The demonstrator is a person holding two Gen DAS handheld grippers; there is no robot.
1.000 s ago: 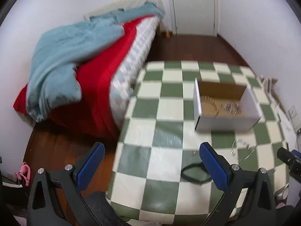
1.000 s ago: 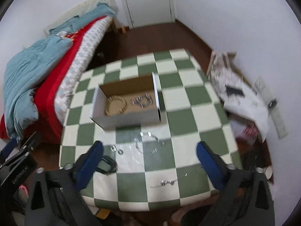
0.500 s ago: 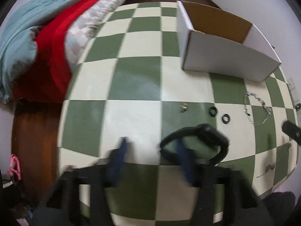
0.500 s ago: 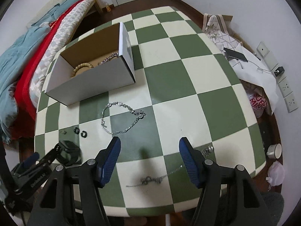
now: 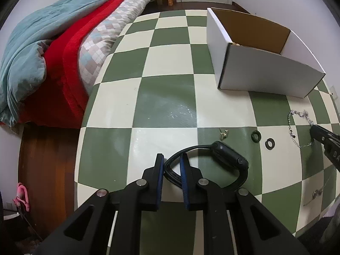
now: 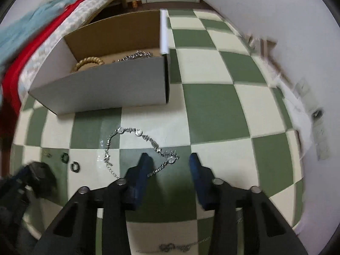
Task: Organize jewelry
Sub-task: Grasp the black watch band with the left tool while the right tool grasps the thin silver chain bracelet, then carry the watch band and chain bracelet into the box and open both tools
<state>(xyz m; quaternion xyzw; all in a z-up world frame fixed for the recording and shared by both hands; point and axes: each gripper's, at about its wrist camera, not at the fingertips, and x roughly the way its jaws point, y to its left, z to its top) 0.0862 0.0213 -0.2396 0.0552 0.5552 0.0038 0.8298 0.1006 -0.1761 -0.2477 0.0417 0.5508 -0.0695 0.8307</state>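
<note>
A black watch (image 5: 229, 157) lies on the green-and-cream checkered table (image 5: 161, 106). My left gripper (image 5: 171, 163) is closing, its blue pads pressed on the watch strap between them. My right gripper (image 6: 169, 159) hangs low over a silver link bracelet (image 6: 127, 131). Its jaws are closing, with the bracelet's near end between the fingertips (image 6: 144, 159) and untouched. Behind stands a white cardboard box (image 6: 102, 87) holding a wooden bead bracelet (image 6: 89, 61) and a silver chain (image 6: 136, 56).
Two small black rings (image 5: 256, 137) (image 5: 270, 143) and a tiny gold piece (image 5: 223, 133) lie between watch and bracelet. A thin chain (image 6: 176, 247) lies by the near table edge. A bed with red and blue covers (image 5: 53, 53) is left; papers (image 6: 297, 106) lie right.
Both grippers have dropped close to the table. The left jaws went from wide apart to closed around the watch strap. The right jaws narrowed over the silver bracelet.
</note>
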